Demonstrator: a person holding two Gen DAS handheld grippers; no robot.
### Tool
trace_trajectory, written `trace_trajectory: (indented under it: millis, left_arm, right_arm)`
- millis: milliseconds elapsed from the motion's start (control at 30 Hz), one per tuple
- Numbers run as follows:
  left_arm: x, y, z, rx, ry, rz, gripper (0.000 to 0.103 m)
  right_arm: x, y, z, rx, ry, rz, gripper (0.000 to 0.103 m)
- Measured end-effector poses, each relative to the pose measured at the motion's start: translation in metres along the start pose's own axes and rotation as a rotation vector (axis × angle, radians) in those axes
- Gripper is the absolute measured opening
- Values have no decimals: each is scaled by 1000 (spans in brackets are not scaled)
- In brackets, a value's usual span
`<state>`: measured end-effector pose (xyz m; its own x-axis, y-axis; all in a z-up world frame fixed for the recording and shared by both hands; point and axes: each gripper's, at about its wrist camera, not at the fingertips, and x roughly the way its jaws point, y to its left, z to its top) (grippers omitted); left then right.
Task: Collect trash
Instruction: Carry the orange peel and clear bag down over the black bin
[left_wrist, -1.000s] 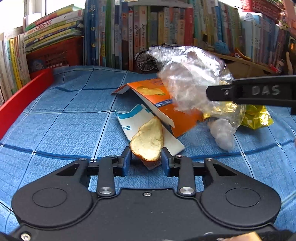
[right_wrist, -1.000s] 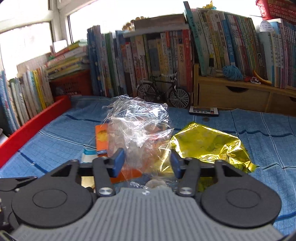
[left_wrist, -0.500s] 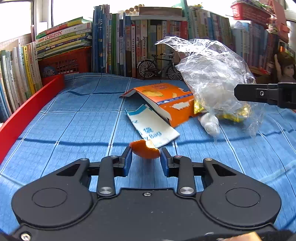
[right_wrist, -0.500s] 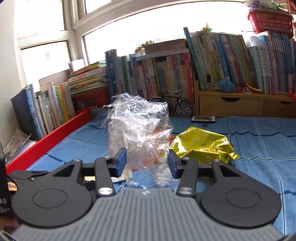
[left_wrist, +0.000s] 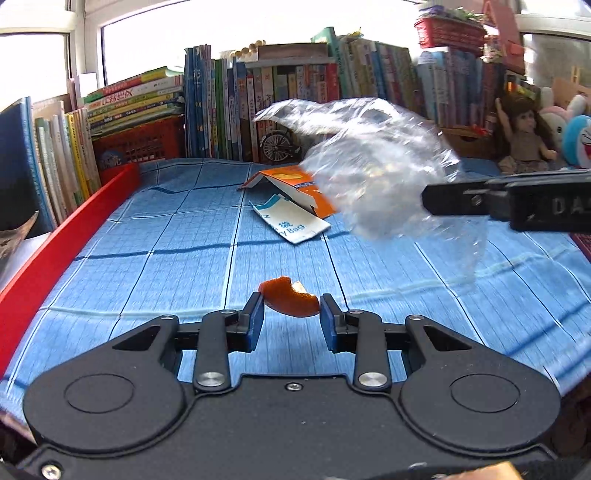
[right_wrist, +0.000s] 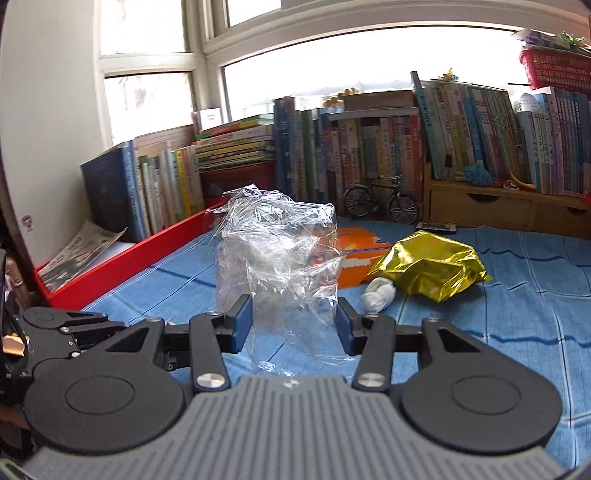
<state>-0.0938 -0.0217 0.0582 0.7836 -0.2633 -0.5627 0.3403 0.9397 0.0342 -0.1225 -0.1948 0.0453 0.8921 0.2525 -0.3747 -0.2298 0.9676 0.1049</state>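
Observation:
A piece of orange peel (left_wrist: 290, 301) sits between the blue pads of my left gripper (left_wrist: 291, 317), which is shut on it just above the blue cloth (left_wrist: 166, 240). My right gripper (right_wrist: 293, 326) is shut on a crumpled clear plastic bag (right_wrist: 280, 266) and holds it off the cloth. In the left wrist view that bag (left_wrist: 373, 166) hangs at the right, beside the right gripper's black finger (left_wrist: 517, 201). An orange carton (left_wrist: 295, 181) and a white-and-blue wrapper (left_wrist: 291, 223) lie farther back. A gold foil bag (right_wrist: 428, 264) and a white tissue wad (right_wrist: 378, 297) lie to the right.
A red tray wall (left_wrist: 74, 229) runs along the left edge of the cloth. Rows of books (right_wrist: 369, 155) line the back, with a toy bicycle (right_wrist: 380, 201) and wooden drawers (right_wrist: 498, 208) in front of them. A doll (left_wrist: 524, 140) sits at the far right.
My left gripper has pulled back and up from the wrapper with the peel in it. The right gripper has lifted the clear bag higher, away from the gold bag.

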Motion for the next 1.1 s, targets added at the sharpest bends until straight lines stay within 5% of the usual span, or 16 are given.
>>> trace_trajectory:
  millis: [767,833,900,1100]
  left_arm:
    - [-160,12,-132,-26,-50,1,31]
    - [-165,12,-143,-34,-38,1,26]
    - [-168,12,-155,-48,-14,-3,9]
    - [-164,14,-188,-76,56,-10,9]
  right_arm:
    - [-55,86,-92,-54,120,173,52]
    - [-59,93,-102,-67,136,181,52]
    - [-64,99,-111,-86,152,191,52]
    - [-70,116,-143,-147,215,211,52]
